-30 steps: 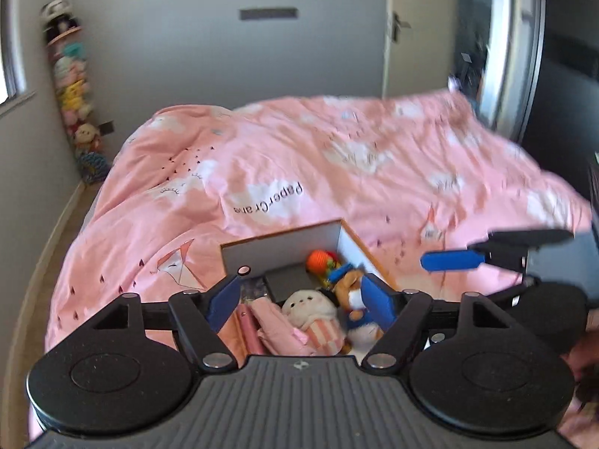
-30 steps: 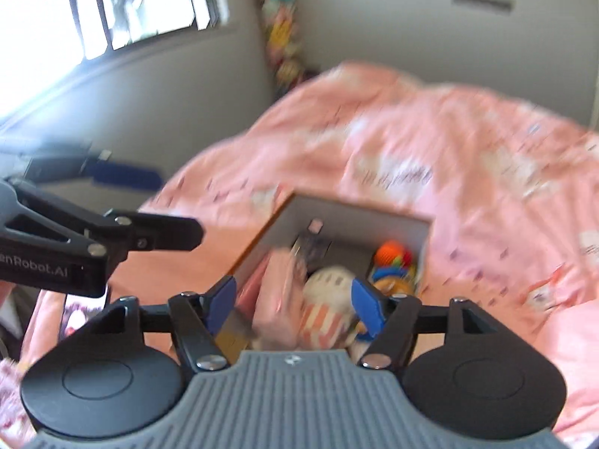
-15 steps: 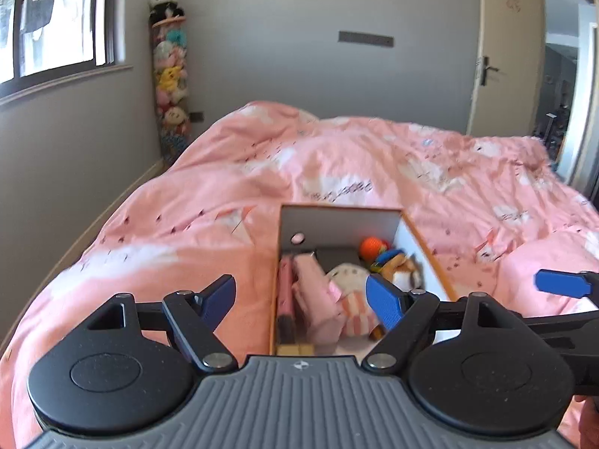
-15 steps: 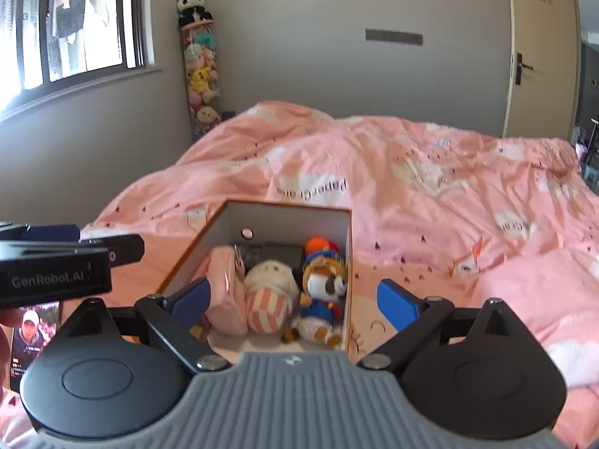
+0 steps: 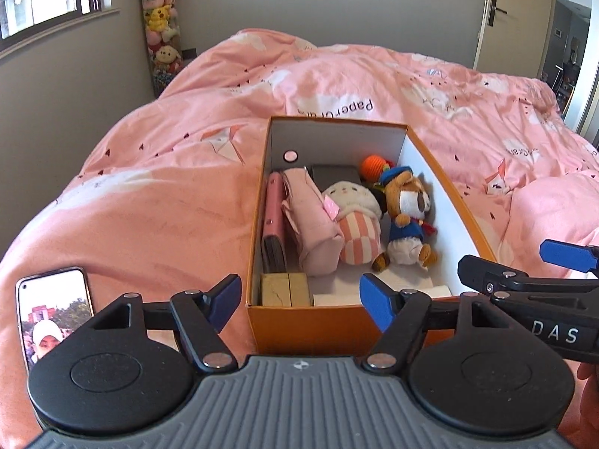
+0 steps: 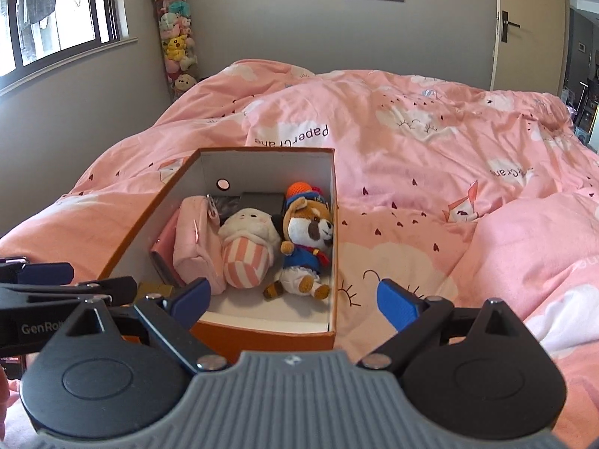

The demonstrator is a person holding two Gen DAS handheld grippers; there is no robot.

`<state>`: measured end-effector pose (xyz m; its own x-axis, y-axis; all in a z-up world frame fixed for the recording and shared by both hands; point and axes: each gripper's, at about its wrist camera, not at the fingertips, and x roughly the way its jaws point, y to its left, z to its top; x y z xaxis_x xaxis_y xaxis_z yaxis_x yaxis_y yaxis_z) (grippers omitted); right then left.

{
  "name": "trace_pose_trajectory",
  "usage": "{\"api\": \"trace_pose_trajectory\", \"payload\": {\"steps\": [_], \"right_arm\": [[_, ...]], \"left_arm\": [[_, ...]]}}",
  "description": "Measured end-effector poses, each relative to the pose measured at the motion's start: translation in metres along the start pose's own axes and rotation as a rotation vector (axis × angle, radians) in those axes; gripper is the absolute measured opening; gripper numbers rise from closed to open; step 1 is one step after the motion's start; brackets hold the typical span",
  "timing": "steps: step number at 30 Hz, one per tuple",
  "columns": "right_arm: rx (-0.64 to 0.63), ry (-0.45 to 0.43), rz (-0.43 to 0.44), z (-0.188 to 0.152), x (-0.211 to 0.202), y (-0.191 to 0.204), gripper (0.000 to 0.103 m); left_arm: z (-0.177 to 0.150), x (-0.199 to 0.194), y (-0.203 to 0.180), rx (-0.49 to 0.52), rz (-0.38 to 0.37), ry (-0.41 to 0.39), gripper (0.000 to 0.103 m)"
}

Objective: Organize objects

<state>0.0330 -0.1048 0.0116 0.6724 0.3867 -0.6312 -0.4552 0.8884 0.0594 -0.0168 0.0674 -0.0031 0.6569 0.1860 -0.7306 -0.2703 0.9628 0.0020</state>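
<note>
An orange cardboard box (image 5: 464, 205) (image 6: 131, 235) lies open on the pink bed. Inside are a pink pouch (image 5: 314, 224) (image 6: 194, 243), a striped white plush (image 5: 355, 220) (image 6: 247, 247), a brown plush animal in blue (image 5: 408, 213) (image 6: 307, 239), a pink wallet (image 5: 273, 220), an orange ball (image 5: 372, 164) and small boxes (image 5: 286, 290). My left gripper (image 5: 299, 299) is open and empty, just in front of the box's near end. My right gripper (image 6: 292, 299) is open and empty, at the box's near right corner.
A phone (image 5: 56, 314) with a lit screen lies on the pink duvet (image 5: 149, 205) to the left of the box. A tall column of plush toys (image 6: 174, 37) stands in the far corner. A door (image 6: 531, 26) is at the back right.
Both grippers have swung to face the box squarely and drawn back a little. The phone has come into the left wrist view. Both stay open and empty.
</note>
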Motion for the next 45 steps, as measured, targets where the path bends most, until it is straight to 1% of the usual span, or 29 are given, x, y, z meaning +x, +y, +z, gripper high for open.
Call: {"api": "trace_pose_trajectory", "payload": {"steps": [4,12,15,28,45], "right_arm": [[-0.029,0.012,-0.003,-0.001,0.007,0.004,0.095],[-0.026,0.094,0.022,-0.005,0.027,0.004,0.095],[-0.028,0.113,0.022,-0.005,0.029,0.005,0.095],[-0.023,0.095,0.01,-0.003,0.024,0.002,0.095],[-0.012,0.097,0.001,-0.003,0.024,0.0,0.095]], "left_arm": [[0.0,0.009,0.003,-0.007,-0.001,0.034,0.084],[0.0,0.015,0.007,-0.004,0.011,0.039,0.085],[0.0,0.016,0.008,-0.005,0.013,0.042,0.085],[-0.001,0.015,0.008,-0.004,0.014,0.037,0.086],[-0.003,0.012,0.005,0.004,0.014,0.036,0.086]]}}
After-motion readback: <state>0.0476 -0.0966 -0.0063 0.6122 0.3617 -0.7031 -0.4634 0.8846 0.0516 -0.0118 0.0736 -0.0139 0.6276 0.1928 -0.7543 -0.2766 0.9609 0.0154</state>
